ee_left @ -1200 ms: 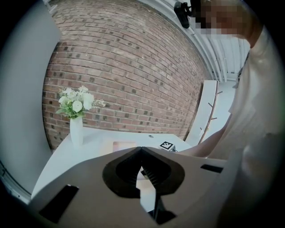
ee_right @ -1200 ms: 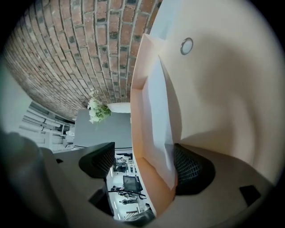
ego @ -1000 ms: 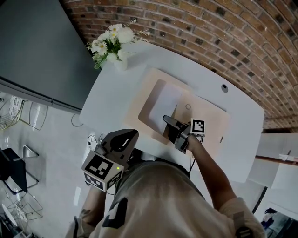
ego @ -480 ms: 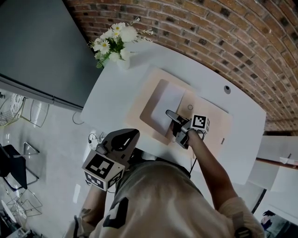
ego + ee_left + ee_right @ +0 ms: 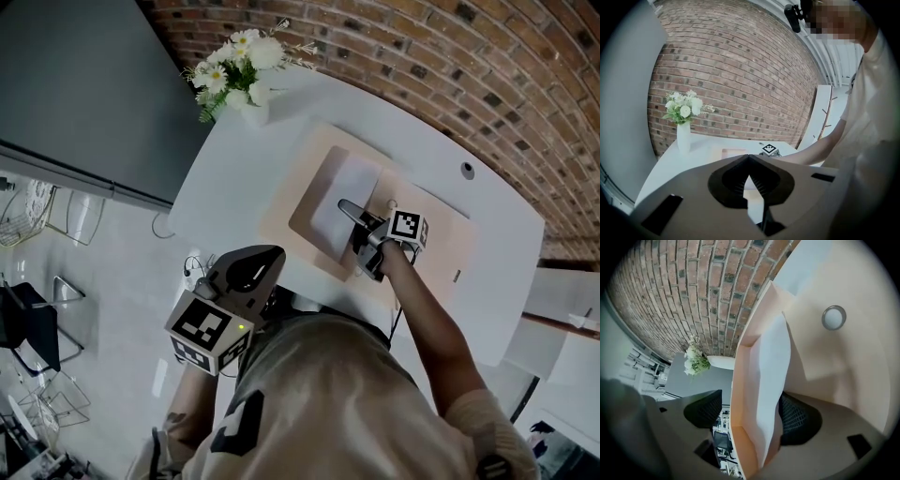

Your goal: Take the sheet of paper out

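Right gripper view: right gripper (image 5: 749, 414) jaws spread astride the sheet of paper (image 5: 769, 376), which lies inside the open folder (image 5: 843, 376), so removal remains; left gripper (image 5: 749, 161) pressed together, empty.

Matt white sheet of paper (image 5: 768, 380) in a smooth, matt beige card folder (image 5: 848, 371) with a shiny metal stud (image 5: 833, 317), between the ribbed black pads (image 5: 799, 418) of the right gripper (image 5: 749, 404); rough red brick wall (image 5: 693, 291) beyond.
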